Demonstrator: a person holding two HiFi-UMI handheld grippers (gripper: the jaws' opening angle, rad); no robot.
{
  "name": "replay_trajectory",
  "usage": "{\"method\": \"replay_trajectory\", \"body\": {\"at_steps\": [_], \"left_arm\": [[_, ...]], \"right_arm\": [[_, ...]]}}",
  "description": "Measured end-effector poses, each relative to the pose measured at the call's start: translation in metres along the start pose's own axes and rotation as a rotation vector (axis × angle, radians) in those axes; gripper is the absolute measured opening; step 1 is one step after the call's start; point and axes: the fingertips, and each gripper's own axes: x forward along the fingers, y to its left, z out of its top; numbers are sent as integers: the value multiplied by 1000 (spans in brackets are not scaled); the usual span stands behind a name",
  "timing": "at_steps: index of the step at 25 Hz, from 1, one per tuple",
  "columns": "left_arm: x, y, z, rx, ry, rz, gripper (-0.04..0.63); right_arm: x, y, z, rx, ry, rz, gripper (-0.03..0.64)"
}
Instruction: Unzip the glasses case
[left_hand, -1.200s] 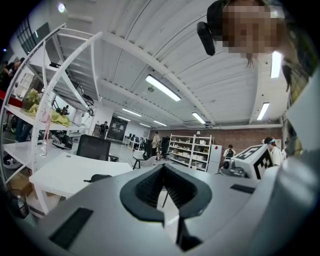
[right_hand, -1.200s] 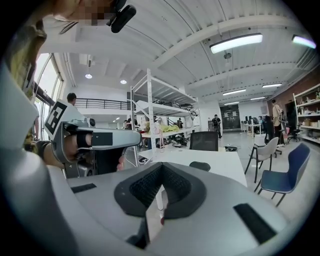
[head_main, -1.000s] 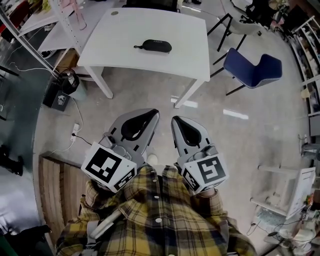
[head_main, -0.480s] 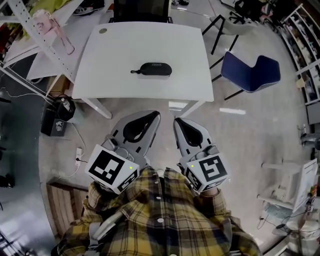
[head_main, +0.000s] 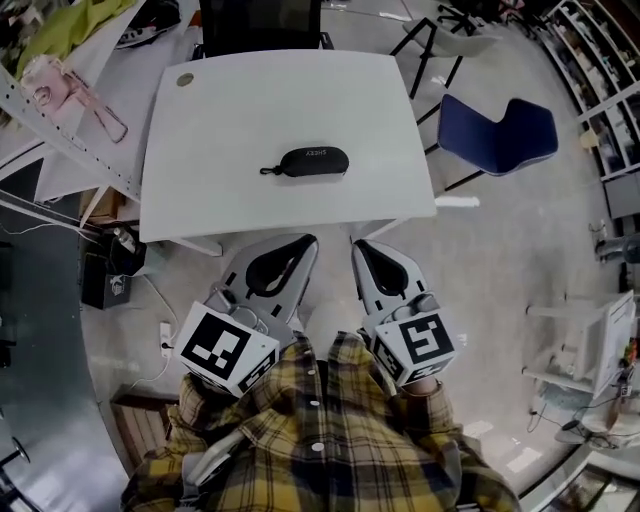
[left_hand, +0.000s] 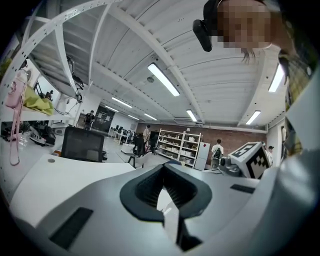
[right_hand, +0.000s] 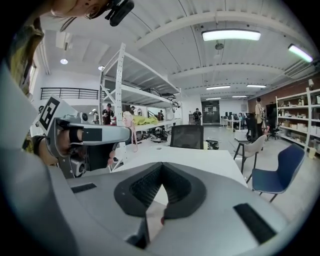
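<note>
I hold my left gripper (head_main: 303, 243) and right gripper (head_main: 359, 246) closed and empty, side by side short of the tabletop (head_main: 250, 100), since the glasses case (head_main: 313, 161) lies beyond reach.

White table (head_main: 230, 110) dead ahead, black chair (head_main: 260, 20) tucked behind it, blue chair (head_main: 497, 135) standing off to its right

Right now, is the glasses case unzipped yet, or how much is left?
Nothing is done yet. The case lies closed on the table, untouched. The left gripper and right gripper are shut and empty, short of the table's near edge. Left to do: reach the case, hold it with one gripper, pull the zip with the other.
</note>
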Motion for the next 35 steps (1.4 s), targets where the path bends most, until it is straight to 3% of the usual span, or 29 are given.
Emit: {"method": "replay_trajectory", "body": {"at_steps": [5,13,22,28,35], "left_arm": [[23,21,-5,-24,22,-24,9],[89,58,11,-5,23,-19,9],[177,91,41,33,15,59,9],[206,112,47,25,22,122,9],[224,129,27,32,116,96,9]], "right_arm": [[23,-22,2,28,37,-53,-2],[70,-82,21,24,35,-54,-2],[118,-160,49,0,22,31,-2],[144,-189,54,-18,56,82,-2],[160,-202,47,12,81,81,-2]]}}
